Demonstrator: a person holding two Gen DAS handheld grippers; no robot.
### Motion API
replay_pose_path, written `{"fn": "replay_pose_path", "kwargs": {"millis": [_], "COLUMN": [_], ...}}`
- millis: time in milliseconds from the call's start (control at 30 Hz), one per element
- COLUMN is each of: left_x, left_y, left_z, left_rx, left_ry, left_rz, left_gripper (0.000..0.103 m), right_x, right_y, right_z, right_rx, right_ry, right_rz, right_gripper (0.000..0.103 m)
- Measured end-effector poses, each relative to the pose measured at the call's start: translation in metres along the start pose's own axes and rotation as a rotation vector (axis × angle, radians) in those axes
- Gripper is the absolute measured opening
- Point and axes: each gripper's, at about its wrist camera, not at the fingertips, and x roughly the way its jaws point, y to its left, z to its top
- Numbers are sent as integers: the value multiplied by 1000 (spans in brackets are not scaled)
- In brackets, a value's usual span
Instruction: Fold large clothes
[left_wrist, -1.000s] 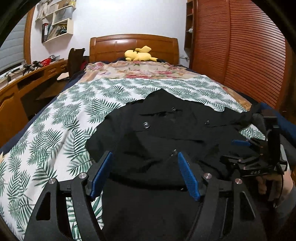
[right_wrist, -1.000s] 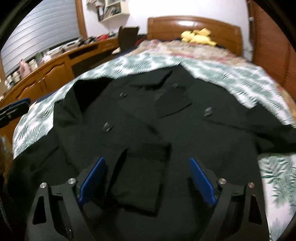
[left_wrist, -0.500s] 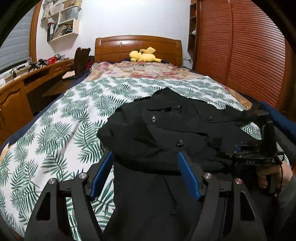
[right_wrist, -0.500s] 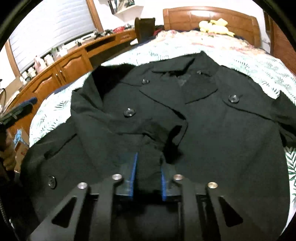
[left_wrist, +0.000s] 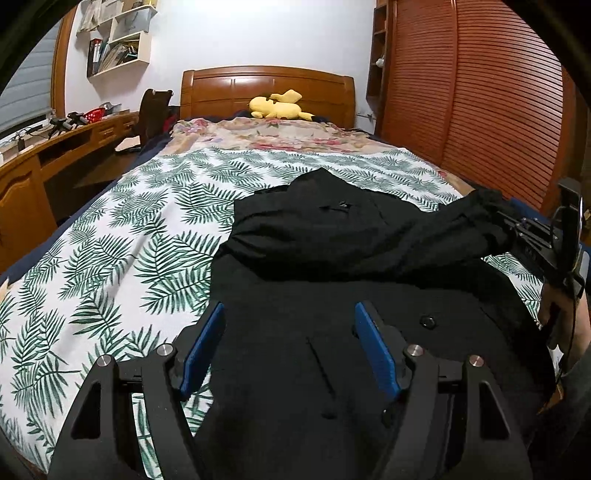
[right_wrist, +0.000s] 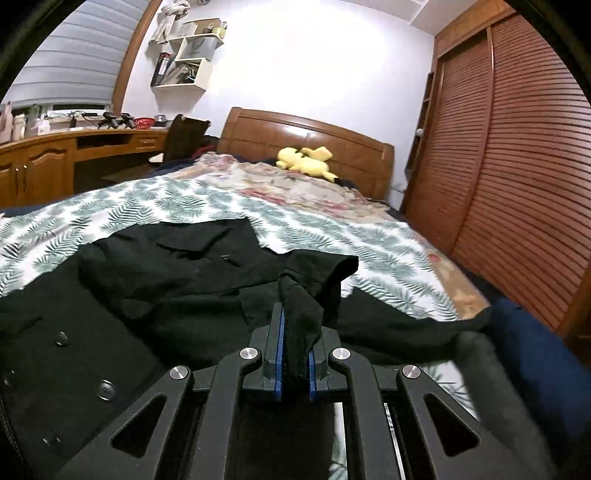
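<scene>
Black coat (right_wrist: 155, 295) fold is pinched by just-closed right gripper (right_wrist: 294, 354) | left gripper (left_wrist: 291, 347) is held wide above it

The coat (left_wrist: 332, 332) runs off the bottom of both views, so its hem is out of sight; in the left view its near part lies behind the left gripper (left_wrist: 290, 347) frame. Its far sleeve end vanishes where the right gripper (right_wrist: 294, 354) jaws have just closed on a bunched fold, the cloth between the pads hidden. In the left view the right gripper and the hand (left_wrist: 569, 332) holding it are cut by the right edge. The bed (left_wrist: 110, 258) slips under the coat, its near edge unseen. Things on the counter (right_wrist: 55, 144) and shelf (right_wrist: 184, 62) are too small to name. The wardrobe (right_wrist: 517, 166) is cut off at the right.
</scene>
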Motion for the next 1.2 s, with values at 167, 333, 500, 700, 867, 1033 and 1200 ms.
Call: {"fn": "replay_pose_path", "kwargs": {"millis": [167, 333, 500, 700, 867, 1033, 1200], "left_x": [5, 3, -4, -10, -13, -18, -21], "left_y": [-12, -23, -35, -48, -57, -62, -61], "left_z": [0, 0, 4, 6, 6, 5, 4], "left_rx": [23, 34, 56, 66, 78, 97, 95], "left_ry": [10, 9, -11, -26, -29, -35, -35], "left_rz": [-26, -64, -96, -134, -156, -173, -178], "left_gripper": [73, 73, 73, 73, 73, 73, 73], "right_x": [4, -4, -19, -33, -45, -46, -26], "right_y": [3, -3, -21, -41, -56, -71, -88], "right_z": [-18, -37, -46, -40, -23, -9, 0], "right_rx": [16, 40, 13, -31, -9, 23, 72], "right_ry": [70, 106, 121, 177, 199, 178, 193], "right_rz": [71, 181, 269, 300, 304, 346, 335], "right_gripper": [9, 9, 9, 13, 32, 39, 48]}}
